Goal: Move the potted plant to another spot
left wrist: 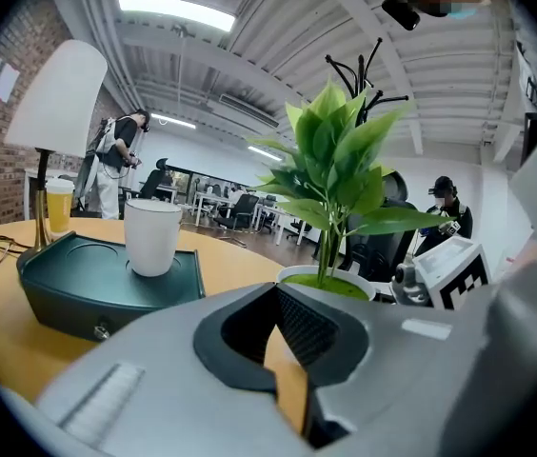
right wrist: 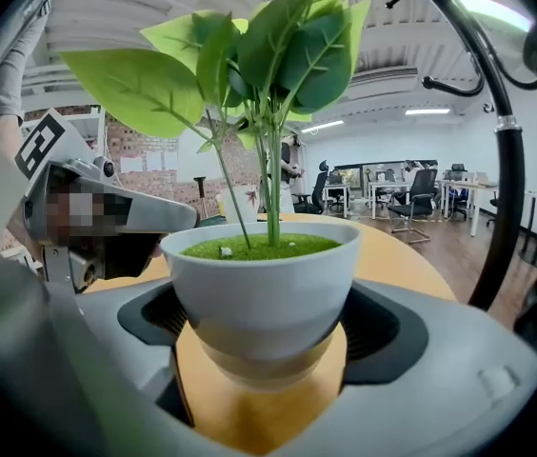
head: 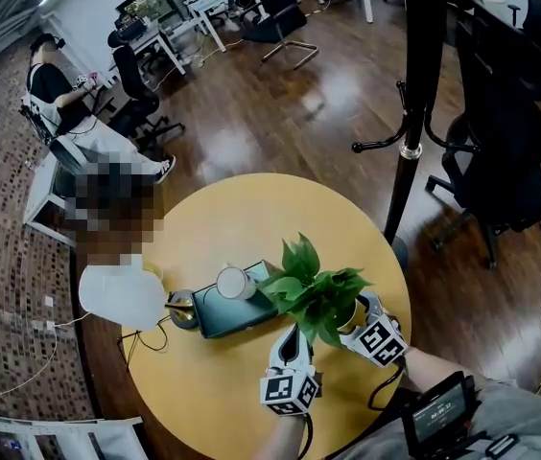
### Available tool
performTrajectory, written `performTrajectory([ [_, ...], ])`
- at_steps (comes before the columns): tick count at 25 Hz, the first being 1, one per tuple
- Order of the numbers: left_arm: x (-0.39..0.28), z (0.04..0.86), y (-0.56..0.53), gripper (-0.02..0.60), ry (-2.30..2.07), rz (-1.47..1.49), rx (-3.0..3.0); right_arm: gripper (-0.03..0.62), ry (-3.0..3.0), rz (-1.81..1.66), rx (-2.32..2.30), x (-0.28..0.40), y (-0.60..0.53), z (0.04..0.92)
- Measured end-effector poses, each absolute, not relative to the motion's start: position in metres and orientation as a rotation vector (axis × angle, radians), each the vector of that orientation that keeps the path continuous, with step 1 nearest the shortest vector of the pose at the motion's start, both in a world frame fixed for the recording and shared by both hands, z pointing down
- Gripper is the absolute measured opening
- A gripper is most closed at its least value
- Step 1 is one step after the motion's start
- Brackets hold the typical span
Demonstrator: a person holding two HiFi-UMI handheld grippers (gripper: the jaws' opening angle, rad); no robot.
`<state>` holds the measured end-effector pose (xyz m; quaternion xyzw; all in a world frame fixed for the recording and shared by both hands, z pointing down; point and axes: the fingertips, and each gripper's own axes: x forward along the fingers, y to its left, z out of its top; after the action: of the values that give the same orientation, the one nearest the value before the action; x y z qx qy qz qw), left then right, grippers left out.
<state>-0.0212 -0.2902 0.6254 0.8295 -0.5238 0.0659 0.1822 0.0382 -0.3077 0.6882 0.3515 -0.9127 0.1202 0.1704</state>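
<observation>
Right hand-held gripper clamped on plant pot, stem upright, near desk near-right edge; left hand-held gripper closed, empty, just left of plant.

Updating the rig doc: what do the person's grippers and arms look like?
The left gripper and right gripper have grey moulded bodies with black ribbed pads. Each carries a white cube with black square markers and trails a black cable. No sleeves show at the wrists.
</observation>
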Motion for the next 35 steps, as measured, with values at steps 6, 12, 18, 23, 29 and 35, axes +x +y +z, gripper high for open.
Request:
performTrajectory([
  [6, -0.012, 0.631, -0.299, 0.002, -1.469, 0.217, 2.320, 0.499, -2.570, 0.359, 0.998, 0.049, -0.320, 0.703],
  [12, -0.010, 0.632, -0.298, 0.002, -1.455, 0.228, 2.318, 0.499, -2.557, 0.349, 0.994, 0.046, -0.318, 0.708],
  [18, -0.009, 0.633, -0.296, 0.002, -1.450, 0.237, 2.318, 0.500, -2.548, 0.321, 0.991, 0.044, -0.317, 0.710],
  [23, -0.009, 0.635, -0.295, 0.002, -1.452, 0.247, 2.315, 0.502, -2.528, 0.272, 0.993, 0.043, -0.315, 0.715],
  [29, -0.013, 0.640, -0.291, 0.002, -1.464, 0.260, 2.313, 0.506, -2.531, 0.257, 0.956, 0.041, -0.313, 0.719],
  [35, -0.018, 0.636, -0.283, 0.002, -1.508, 0.264, 2.288, 0.526, -2.545, 0.250, 0.931, 0.051, -0.305, 0.712],
])
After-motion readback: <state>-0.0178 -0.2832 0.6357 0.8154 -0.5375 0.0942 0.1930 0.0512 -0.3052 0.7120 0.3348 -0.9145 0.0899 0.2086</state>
